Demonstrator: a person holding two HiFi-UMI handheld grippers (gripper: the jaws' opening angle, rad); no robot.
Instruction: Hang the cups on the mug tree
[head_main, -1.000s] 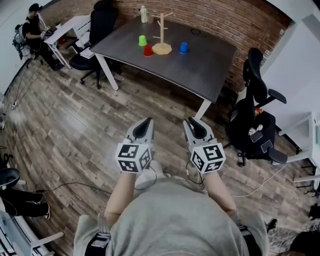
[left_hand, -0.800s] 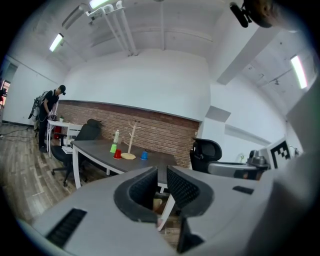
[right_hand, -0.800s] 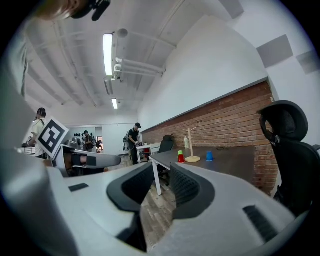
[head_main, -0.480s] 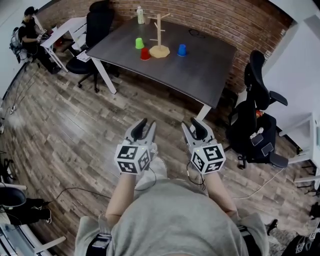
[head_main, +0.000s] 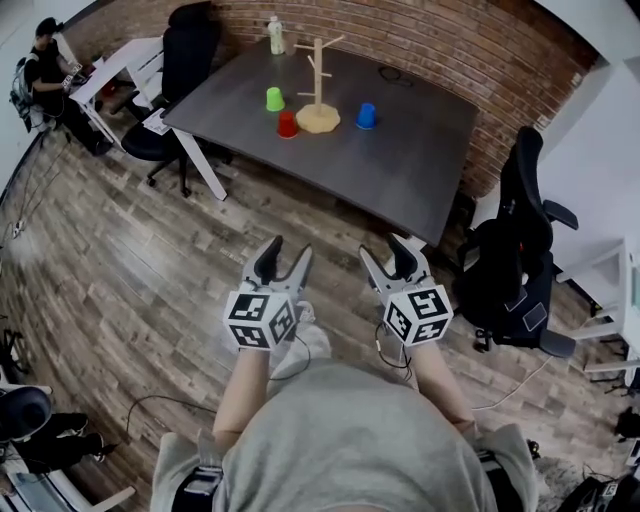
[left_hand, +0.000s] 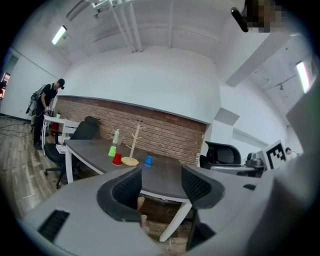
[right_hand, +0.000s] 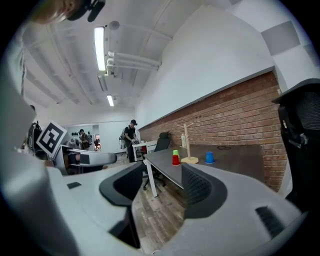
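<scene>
In the head view, we hold both claws out over the wooden floor (head_main: 120, 250), short of the dark table (head_main: 430, 160). The left gripper (head_main: 288, 255) and the right gripper (head_main: 385, 250) each have their two jaws spread well apart, with only floor showing between them. Both pairs have just been opening. On the far part of the table stands the mug tree (head_main: 318, 70). The green cup (head_main: 274, 98) and the red cup (head_main: 287, 124) stand on the tabletop to its left, the red one just beside its base. The blue cup (head_main: 366, 115) stands to its right. A bottle (head_main: 275, 35) stands behind them, near the brick wall (head_main: 450, 40).

In the left gripper view, the left gripper (left_hand: 162, 182) is released, its jaws wide and touching nothing. Through the gap we see the table's near edge and a table leg (left_hand: 176, 225). The mug tree (left_hand: 134, 142) and the three cups are well beyond the jaws. The cups look upside down, though they are too small for us to be sure.

In the right gripper view, the right gripper (right_hand: 162, 185) is likewise released and grips nothing, with floor showing between its jaws. The mug tree (right_hand: 186, 142) and the cups sit on the table, well apart from the claw.
</scene>
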